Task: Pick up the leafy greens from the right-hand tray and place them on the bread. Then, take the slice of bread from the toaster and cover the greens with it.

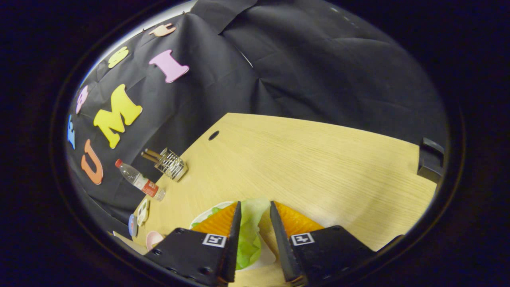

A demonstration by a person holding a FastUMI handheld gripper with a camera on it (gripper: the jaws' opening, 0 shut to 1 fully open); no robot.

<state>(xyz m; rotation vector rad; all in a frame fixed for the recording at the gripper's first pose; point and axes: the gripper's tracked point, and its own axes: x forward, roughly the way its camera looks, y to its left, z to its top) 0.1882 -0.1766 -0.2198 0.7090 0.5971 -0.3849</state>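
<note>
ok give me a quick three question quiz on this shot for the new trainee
1. True or false: the leafy greens lie between the jaws, which stand apart.
2. What stands beside the wire rack on the table? A) bottle B) kettle C) saucepan
3. Fill in: the bottle's cap is ____.
Key: 1 true; 2 A; 3 red.

A pale green, crinkled lettuce leaf (249, 235) hangs lengthwise in the gap between my two fingers (235, 239), its paler top just past their tips, above a white plate (207, 215) on the wooden table.
</note>
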